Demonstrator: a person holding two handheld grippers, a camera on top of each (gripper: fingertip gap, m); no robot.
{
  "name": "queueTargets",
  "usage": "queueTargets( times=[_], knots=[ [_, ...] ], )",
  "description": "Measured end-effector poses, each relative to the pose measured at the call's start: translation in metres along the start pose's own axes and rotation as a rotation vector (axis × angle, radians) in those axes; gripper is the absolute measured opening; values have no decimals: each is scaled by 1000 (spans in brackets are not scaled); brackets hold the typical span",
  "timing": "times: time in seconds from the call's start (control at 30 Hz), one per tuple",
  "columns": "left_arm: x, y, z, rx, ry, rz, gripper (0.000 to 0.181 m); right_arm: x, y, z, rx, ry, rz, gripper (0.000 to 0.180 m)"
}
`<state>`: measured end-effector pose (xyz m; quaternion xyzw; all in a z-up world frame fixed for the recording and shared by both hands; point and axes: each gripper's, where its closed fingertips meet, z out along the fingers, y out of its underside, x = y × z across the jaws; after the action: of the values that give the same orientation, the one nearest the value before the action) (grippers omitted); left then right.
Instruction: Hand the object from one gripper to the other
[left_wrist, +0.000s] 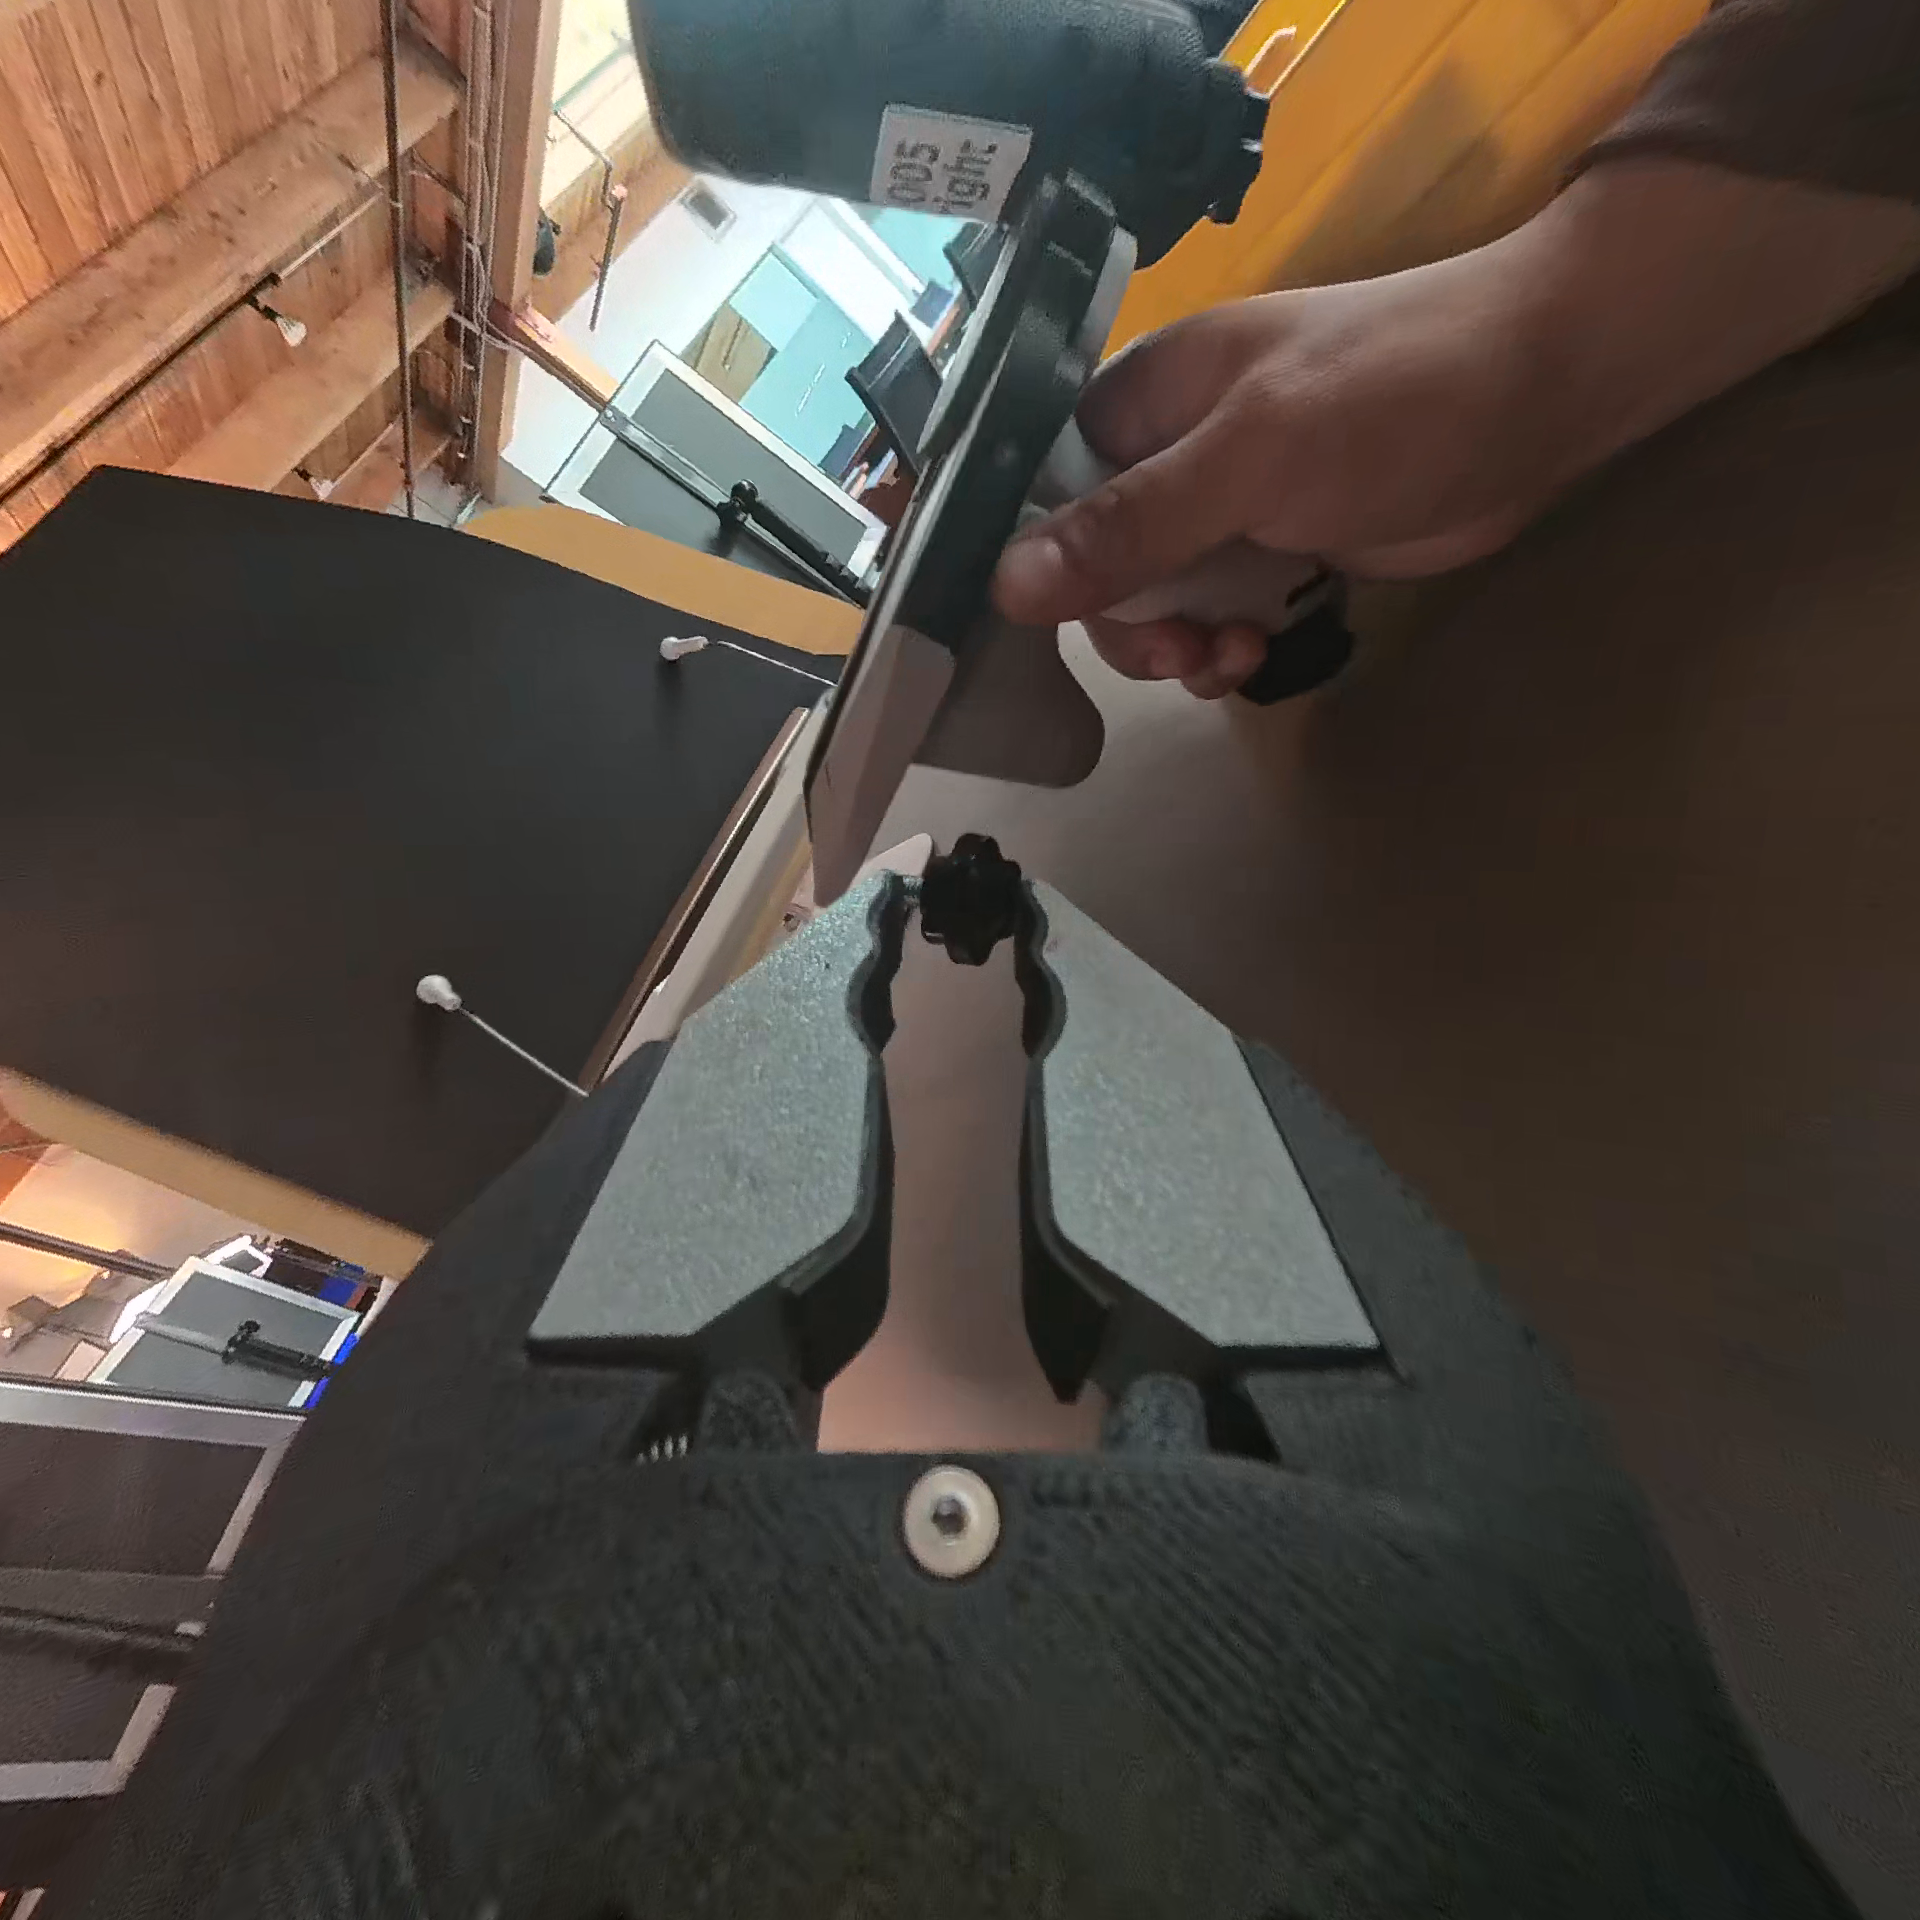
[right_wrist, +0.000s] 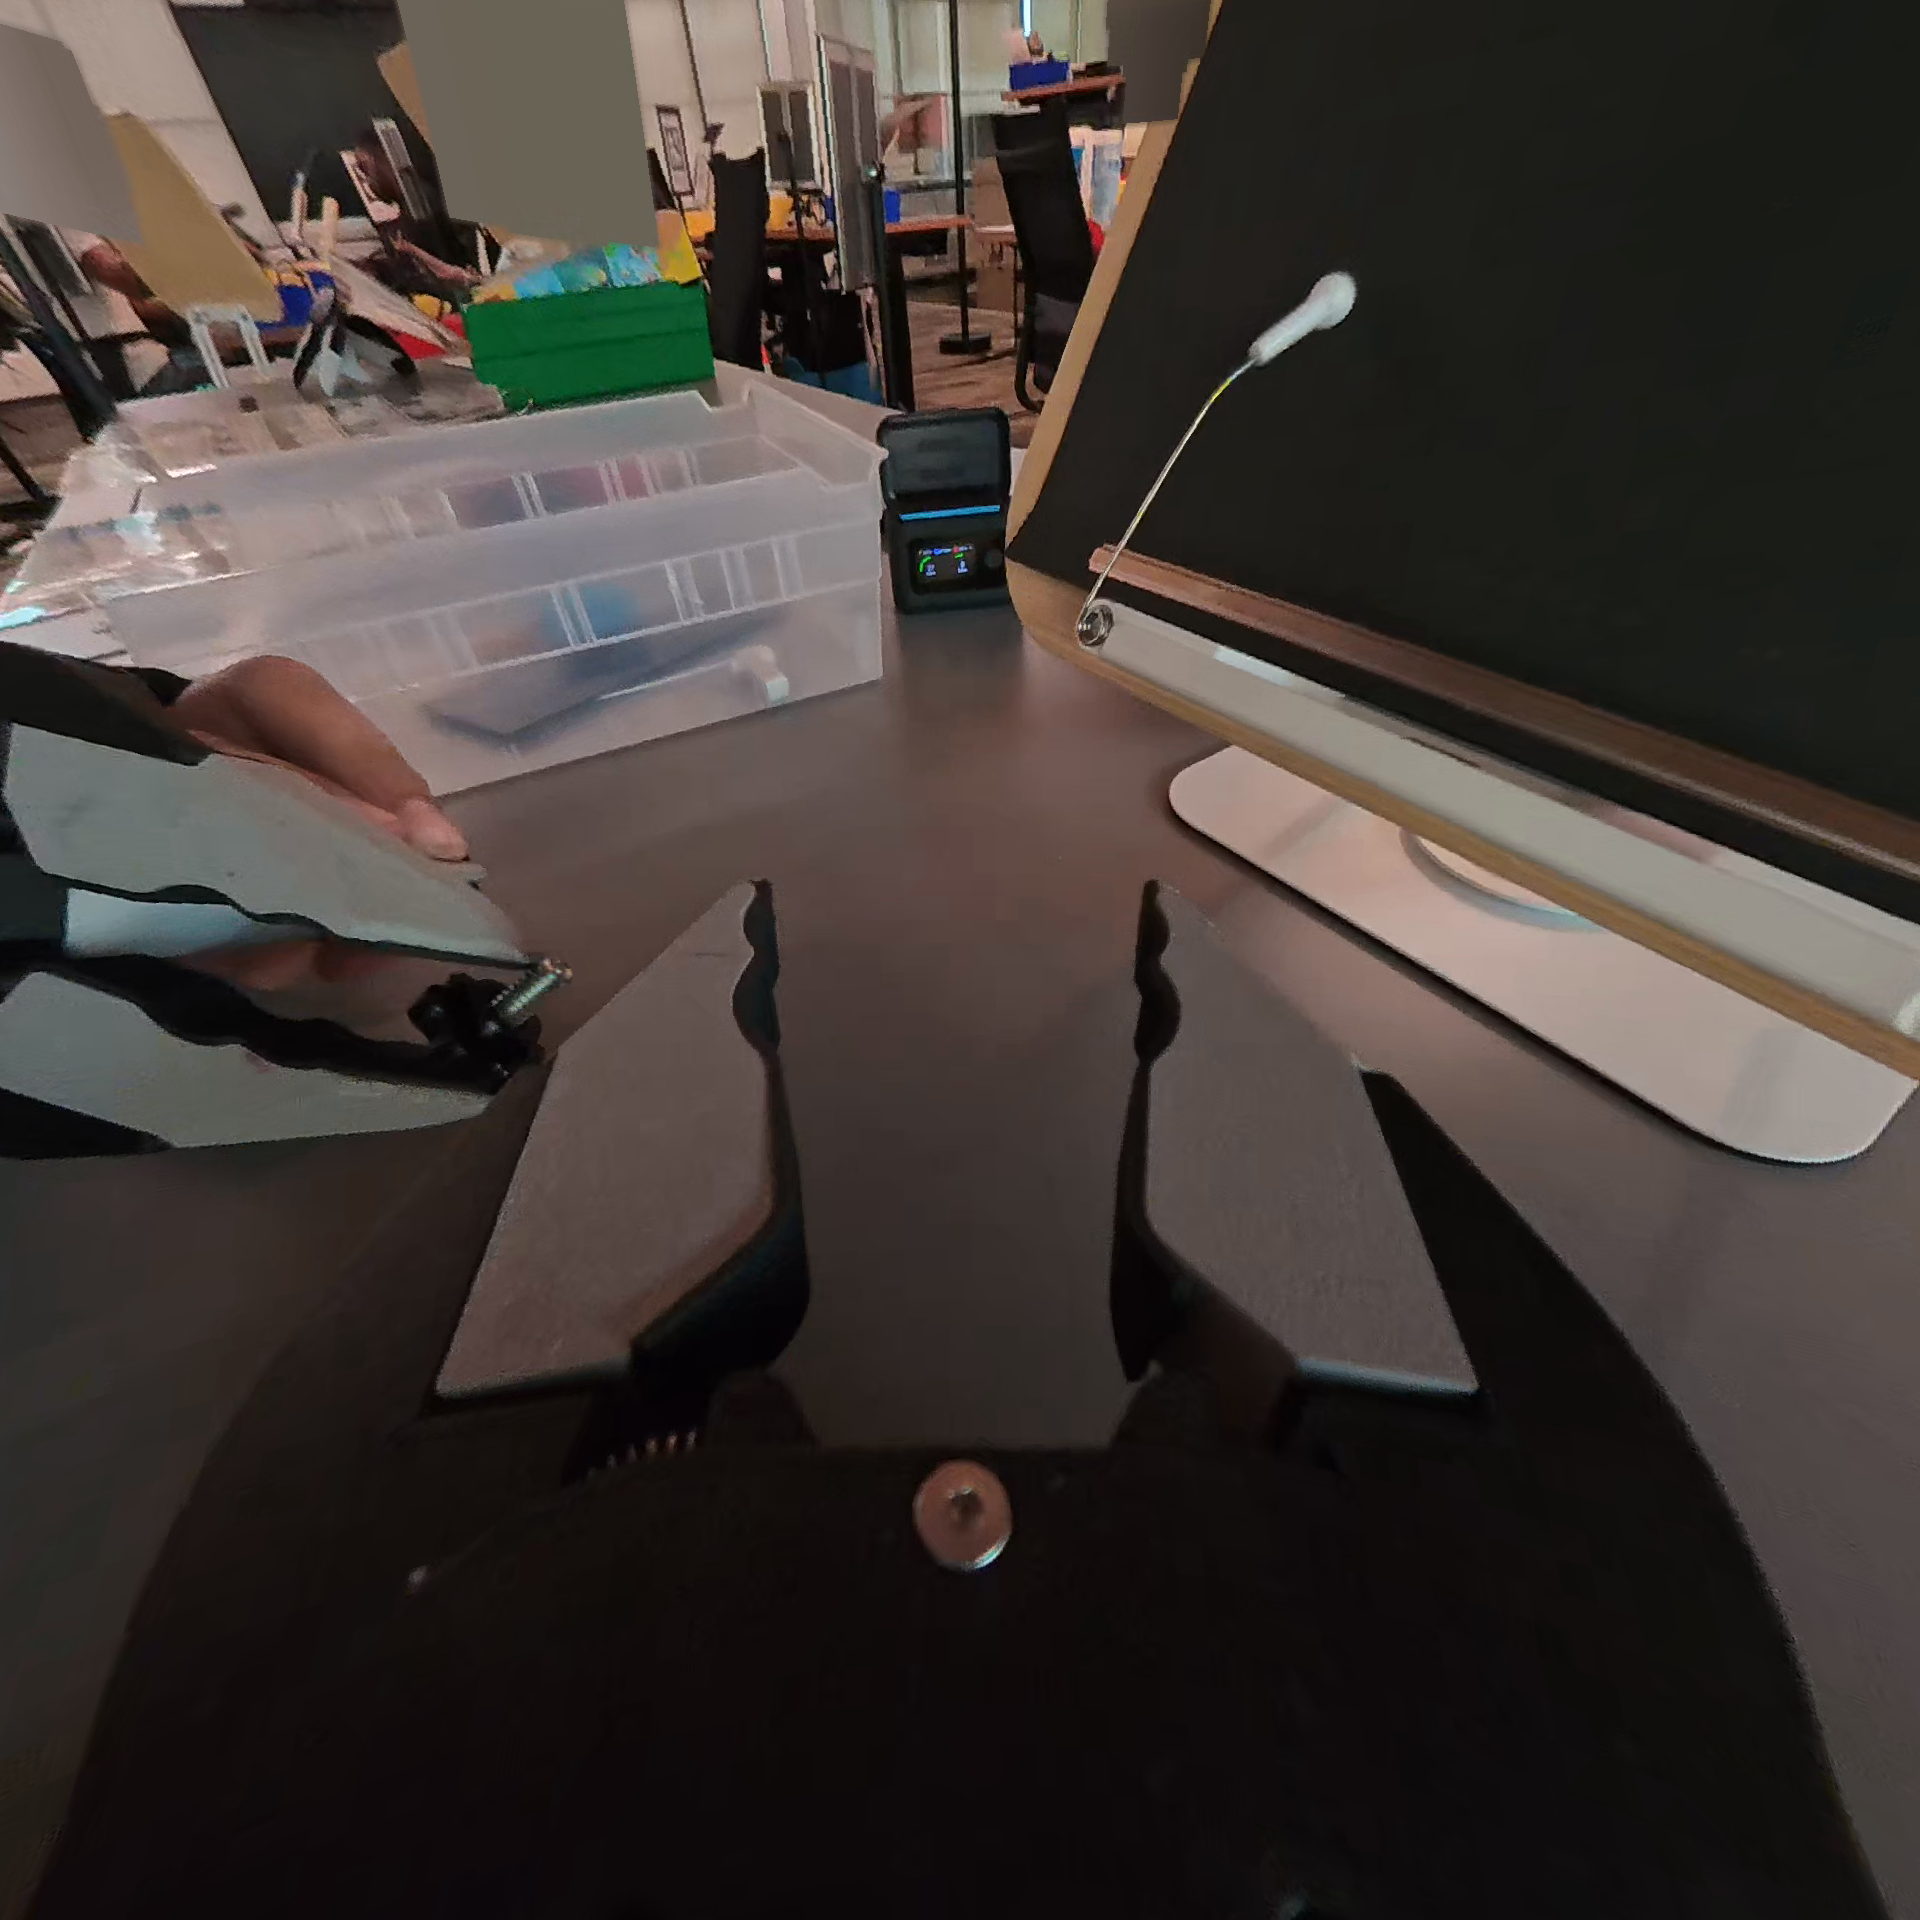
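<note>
Pinching knob (left_wrist: 961, 902) at left tool (left_wrist: 964, 896) tips

From my left wrist camera, the knob (left_wrist: 961, 899) pinched at the tips of my left gripper (left_wrist: 961, 904) shows only its black head; the screw shaft is hidden behind it. The hand (left_wrist: 1351, 468) at two o'clock covers most of the right gripper's handle, and its sleeve runs off the edge. From the right wrist camera, the left gripper (right_wrist: 509, 1003) at nine o'clock is cut by the frame. The clear bins (right_wrist: 499, 582) at eleven o'clock hold blurred, possibly flat items I can't identify.
</note>
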<state>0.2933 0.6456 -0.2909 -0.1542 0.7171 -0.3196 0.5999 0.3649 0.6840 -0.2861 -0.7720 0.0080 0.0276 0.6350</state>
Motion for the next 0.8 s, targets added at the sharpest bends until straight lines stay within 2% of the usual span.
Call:
queueTargets(
  times=[0.03, 0.1, 0.2, 0.27, 0.33, 0.37, 0.6, 0.67, 0.73, 0.8],
  knots=[
    [-2, -1, -1, 5, -8, 6, 18, 1, -1, -1, 1, 7, -11, 67],
    [-5, -3, -5, 16, -27, 45, 18, -5, 0, -1, -8, -17, -36, 67],
    [-14, 0, -9, 18, -60, 60, 18, -36, 1, -2, 4, -200, -46, 60],
    [-19, 2, -10, 17, -73, 48, 18, -43, 2, -2, 7, -237, -31, 67],
    [-22, 5, -11, 10, -76, 47, 18, -55, -1, -7, 23, -316, 3, 46],
    [-22, 6, -11, 3, -73, 55, 18, -59, -3, -10, 36, -337, 21, 55],
    [-22, -3, -14, 34, -105, 158, 18, -84, -3, -13, 17, -483, 134, 53],
    [-22, -6, -15, 33, -114, 184, 18, -90, -4, -11, 16, -503, 158, 43],
    [-23, -6, -16, 25, -123, 205, 18, -99, -11, -16, 50, -557, 170, 23],
    [-25, -7, -17, 21, -134, 215, 18, -99, -9, -15, 33, -555, 184, 20]
  ],
)
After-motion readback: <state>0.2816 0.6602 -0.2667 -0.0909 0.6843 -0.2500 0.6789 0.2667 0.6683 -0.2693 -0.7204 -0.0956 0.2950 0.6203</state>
